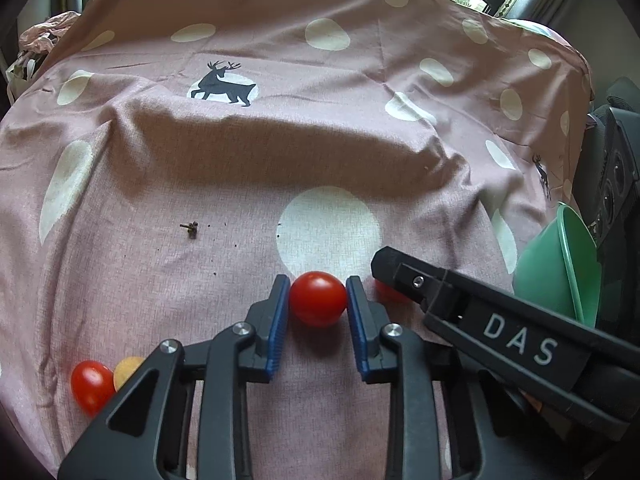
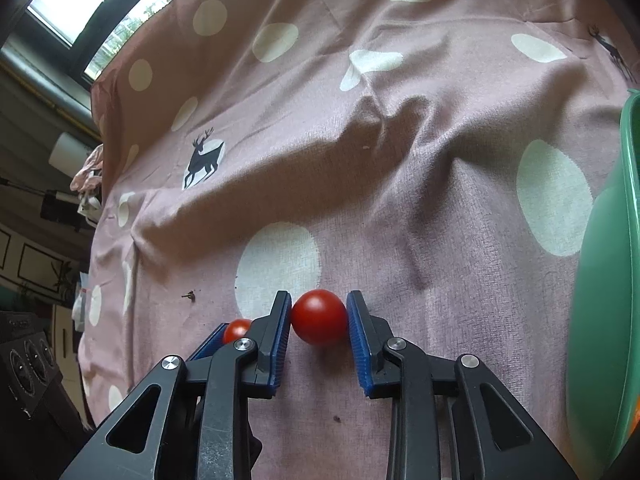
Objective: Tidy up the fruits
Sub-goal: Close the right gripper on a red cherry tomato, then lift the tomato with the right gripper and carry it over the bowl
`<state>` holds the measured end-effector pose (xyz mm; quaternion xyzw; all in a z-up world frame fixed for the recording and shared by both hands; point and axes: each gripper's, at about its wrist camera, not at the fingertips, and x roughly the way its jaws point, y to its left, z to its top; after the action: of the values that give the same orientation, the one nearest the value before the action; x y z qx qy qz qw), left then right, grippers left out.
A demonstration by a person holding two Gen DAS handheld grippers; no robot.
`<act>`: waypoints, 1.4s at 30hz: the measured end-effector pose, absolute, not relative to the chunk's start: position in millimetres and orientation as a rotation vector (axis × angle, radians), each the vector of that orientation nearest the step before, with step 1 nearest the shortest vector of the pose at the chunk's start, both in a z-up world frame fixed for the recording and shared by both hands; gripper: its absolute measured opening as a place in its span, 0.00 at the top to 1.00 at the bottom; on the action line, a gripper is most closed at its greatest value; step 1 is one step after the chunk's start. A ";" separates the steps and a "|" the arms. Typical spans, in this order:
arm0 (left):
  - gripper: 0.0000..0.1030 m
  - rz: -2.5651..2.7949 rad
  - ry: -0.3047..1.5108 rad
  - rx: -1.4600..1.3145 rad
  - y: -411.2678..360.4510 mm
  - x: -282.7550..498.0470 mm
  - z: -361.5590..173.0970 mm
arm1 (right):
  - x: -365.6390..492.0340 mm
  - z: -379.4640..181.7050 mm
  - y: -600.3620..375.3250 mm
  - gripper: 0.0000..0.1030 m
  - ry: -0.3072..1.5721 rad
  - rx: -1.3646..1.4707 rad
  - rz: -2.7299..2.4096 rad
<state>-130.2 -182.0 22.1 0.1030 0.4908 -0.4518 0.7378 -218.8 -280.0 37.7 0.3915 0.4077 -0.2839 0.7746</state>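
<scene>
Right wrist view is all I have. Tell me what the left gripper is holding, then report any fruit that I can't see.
Observer: The left gripper has its jaws closed on a cherry tomato, with a blue pad touching each side.
Operator: Now list any loose fruit on its side.
Observer: A loose red tomato lies on the cloth, at the lower left of the left wrist view.
Operator: Say what is next to it.
Observer: A yellow-orange tomato sits beside it and seems to touch it. The left gripper's frame partly hides it.
</scene>
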 end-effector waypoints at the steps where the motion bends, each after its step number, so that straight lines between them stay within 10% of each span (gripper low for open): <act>1: 0.73 -0.990 1.081 0.229 -181.1 -130.6 22.4 | -218.8 37.7 -279.4 0.70 0.884 0.846 -0.613; 42: 0.73 -1.186 0.708 0.185 -126.6 -229.7 133.8 | -318.0 134.5 -235.9 0.70 0.577 0.772 -0.670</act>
<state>-229.7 -126.6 133.8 0.0850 0.3260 -0.5461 0.7670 -318.0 -235.9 134.5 0.3643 0.2720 -0.3162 0.8327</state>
